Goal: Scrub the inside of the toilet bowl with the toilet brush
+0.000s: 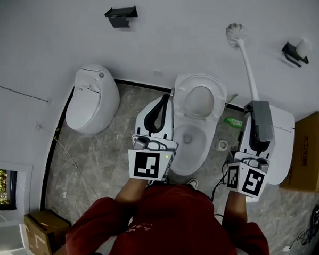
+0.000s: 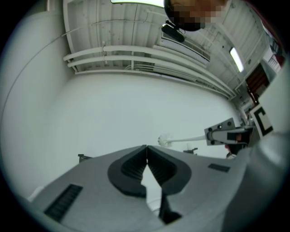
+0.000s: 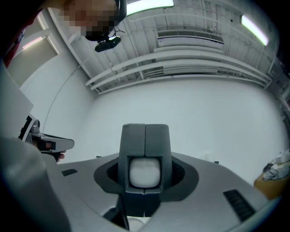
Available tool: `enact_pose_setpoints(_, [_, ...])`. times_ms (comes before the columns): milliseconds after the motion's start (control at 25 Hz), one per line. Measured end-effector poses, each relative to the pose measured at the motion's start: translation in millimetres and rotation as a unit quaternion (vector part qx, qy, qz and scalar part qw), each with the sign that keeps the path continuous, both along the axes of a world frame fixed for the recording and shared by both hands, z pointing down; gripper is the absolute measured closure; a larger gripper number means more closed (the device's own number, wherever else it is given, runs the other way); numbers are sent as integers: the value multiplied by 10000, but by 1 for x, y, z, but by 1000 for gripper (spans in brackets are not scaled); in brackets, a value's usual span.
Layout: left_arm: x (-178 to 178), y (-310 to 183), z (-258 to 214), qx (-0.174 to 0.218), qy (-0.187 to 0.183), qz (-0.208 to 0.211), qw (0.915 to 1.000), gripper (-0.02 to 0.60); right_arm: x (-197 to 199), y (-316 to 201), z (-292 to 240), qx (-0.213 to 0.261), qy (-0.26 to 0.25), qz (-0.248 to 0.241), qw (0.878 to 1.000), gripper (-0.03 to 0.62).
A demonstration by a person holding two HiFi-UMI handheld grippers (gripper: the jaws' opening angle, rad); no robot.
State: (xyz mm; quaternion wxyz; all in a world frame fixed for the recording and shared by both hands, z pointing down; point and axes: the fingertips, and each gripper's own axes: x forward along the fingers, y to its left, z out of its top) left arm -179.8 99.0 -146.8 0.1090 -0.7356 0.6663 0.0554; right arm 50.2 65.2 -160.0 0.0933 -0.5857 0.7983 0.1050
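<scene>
Head view: toilet brush [image 1: 246, 65] clamped at handle end in right claw [image 1: 258, 109], likely for reach; bristles raised upper right, not yet in toilet bowl [image 1: 208, 144]; left claw [image 1: 164, 100] clenched empty, idle.

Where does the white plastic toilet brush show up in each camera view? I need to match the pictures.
Head view: the white plastic toilet brush slants from the upper right down into the right gripper.
Left gripper view: right of centre, lying level, bristle head at its left end.
Right gripper view: only its white handle shows, clamped dead centre.
Shared landmark: the plain white wall behind it.
</scene>
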Motion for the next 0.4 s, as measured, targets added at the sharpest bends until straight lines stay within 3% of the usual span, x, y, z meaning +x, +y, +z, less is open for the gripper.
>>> enact_pose_setpoints(400, [-4, -4, 3, -246, -147, 34, 9996, 583, -11, -11, 2, -83, 107, -16, 9999, 433])
